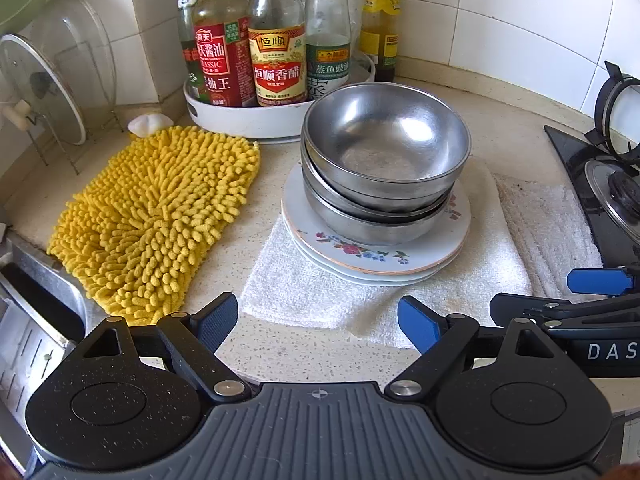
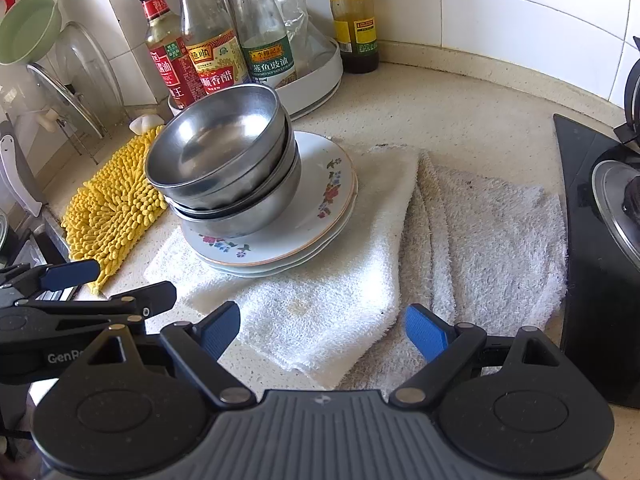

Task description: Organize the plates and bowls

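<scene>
Three nested steel bowls (image 1: 384, 152) (image 2: 224, 152) stand on a stack of white flowered plates (image 1: 380, 256) (image 2: 320, 208). The stack rests on a white towel (image 1: 312, 300) (image 2: 320, 312) on the counter. My left gripper (image 1: 318, 324) hovers open in front of the stack, blue pads wide apart with nothing between them. My right gripper (image 2: 322, 330) is open too, over the towel to the right of the stack and empty. Each gripper shows at the edge of the other's view: the right gripper (image 1: 560, 296) and the left gripper (image 2: 112, 280).
A yellow chenille mitt (image 1: 160, 216) (image 2: 112, 208) lies left of the plates. Behind them a white tray (image 1: 240, 116) holds several sauce bottles. A lid rack (image 1: 44, 92) stands far left, a sink edge (image 1: 36, 300) lower left, a gas hob (image 1: 608, 184) (image 2: 600, 240) on the right.
</scene>
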Motion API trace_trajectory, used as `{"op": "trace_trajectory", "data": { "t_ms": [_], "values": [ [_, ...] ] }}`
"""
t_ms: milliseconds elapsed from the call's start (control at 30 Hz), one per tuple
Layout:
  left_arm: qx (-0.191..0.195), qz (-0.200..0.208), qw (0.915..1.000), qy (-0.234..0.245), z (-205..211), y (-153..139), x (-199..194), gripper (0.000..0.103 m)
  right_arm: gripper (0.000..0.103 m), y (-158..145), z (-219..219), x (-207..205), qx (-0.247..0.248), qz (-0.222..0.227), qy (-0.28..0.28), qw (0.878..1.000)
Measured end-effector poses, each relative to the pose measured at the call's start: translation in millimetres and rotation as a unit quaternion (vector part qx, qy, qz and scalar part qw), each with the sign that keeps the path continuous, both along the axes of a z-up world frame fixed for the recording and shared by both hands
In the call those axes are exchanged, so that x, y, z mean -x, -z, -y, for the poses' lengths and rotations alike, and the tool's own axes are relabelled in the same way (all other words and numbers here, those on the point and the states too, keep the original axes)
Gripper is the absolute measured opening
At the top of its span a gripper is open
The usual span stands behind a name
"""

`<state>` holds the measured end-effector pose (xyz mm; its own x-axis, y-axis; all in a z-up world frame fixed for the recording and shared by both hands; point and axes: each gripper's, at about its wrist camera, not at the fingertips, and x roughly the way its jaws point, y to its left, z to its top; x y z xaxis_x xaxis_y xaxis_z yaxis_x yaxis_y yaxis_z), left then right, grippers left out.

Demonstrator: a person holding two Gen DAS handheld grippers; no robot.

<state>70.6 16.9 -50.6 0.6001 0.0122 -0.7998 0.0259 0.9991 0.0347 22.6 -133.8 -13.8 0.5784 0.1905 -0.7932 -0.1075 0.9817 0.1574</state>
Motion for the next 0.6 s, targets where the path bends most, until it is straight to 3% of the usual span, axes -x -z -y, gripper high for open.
{"op": "trace_trajectory", "data": {
  "t_ms": [200, 333, 600],
  "values": [
    [-0.006, 0.004, 1.0, 0.004, 3.0, -2.2, 0.3, 0.091, 0.093, -2.0, -0.3, 0.3, 0.001, 0.004, -0.002, 1.0],
    [-0.034, 0.011, 0.9993, 0.009, 8.8, -2.9, 0.5, 0.091, 0.093, -2.8, 1.1, 0.2, -0.003, 0.007, -0.003, 1.0],
    [-0.029, 0.026, 0.9992, 0.01, 7.0, -3.5, 1.8, 0.094, 0.095, -4.2, 4.7, -0.1, -0.01, 0.011, -0.004, 1.0]
  ]
}}
